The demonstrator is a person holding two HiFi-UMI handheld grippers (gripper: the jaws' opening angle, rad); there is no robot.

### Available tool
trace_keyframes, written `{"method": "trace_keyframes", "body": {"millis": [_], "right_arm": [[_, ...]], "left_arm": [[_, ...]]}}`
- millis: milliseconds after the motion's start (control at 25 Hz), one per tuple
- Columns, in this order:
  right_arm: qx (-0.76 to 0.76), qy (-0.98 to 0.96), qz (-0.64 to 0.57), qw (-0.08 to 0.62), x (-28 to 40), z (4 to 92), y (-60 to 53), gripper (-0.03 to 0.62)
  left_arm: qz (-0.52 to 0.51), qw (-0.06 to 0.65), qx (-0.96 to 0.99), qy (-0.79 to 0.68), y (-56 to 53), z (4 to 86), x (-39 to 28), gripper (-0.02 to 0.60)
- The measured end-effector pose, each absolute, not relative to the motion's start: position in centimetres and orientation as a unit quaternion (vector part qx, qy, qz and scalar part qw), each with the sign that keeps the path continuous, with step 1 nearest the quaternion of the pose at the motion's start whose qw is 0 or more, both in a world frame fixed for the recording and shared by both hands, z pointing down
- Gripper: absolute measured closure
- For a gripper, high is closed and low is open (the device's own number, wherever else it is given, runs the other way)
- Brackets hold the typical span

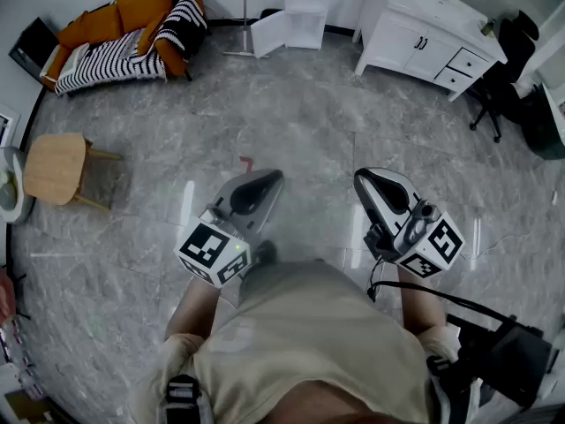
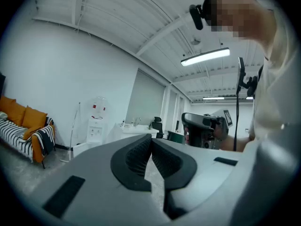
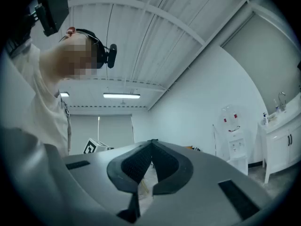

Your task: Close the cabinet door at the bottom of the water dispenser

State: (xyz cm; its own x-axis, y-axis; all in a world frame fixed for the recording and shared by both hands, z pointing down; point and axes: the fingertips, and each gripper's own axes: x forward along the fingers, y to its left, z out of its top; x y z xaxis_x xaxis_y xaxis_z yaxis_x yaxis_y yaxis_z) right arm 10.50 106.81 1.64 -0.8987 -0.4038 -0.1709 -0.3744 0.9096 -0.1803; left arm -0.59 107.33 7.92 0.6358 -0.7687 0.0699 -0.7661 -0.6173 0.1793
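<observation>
Head view: the left tongs [image 1: 265, 184] and right tongs [image 1: 369, 182] are held side by side above the grey floor [image 1: 309, 122]. The water dispenser [image 1: 306, 3] stands well apart from them, at the far wall. Its bottom cabinet door [image 1: 269, 34] is swung open to the left.

Left gripper view: the left tongs are closed, jaw tips meeting with nothing between them. The water dispenser appears far off at left.

Right gripper view: the right tongs are likewise closed and empty. The water dispenser appears at right.
</observation>
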Motion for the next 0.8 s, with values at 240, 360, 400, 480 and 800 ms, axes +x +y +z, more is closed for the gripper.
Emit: {"method": "trace_keyframes", "body": {"millis": [240, 360, 400, 480, 800], "right_arm": [[-0.205, 0.958, -0.149, 0.131, 6.4, 2.9, 107.9, 0.58], [-0.213, 0.952, -0.165, 0.142, 4.5, 3.0, 107.8, 0.58], [-0.215, 0.95, -0.169, 0.149, 4.0, 2.8, 107.7, 0.58], [-0.215, 0.947, -0.179, 0.161, 2.9, 2.6, 107.7, 0.58], [-0.2, 0.947, -0.198, 0.157, -2.1, 3.1, 108.2, 0.58]], "left_arm": [[-0.016, 0.113, 0.891, -0.44, 106.8, 8.4, -6.1, 0.589], [-0.02, 0.123, 0.893, -0.432, 106.6, 8.6, -8.0, 0.589], [-0.019, 0.123, 0.895, -0.428, 106.6, 8.6, -8.5, 0.589], [-0.019, 0.119, 0.899, -0.421, 106.6, 8.4, -9.3, 0.589], [-0.003, 0.14, 0.905, -0.402, 106.9, 10.2, -12.3, 0.589]]}}
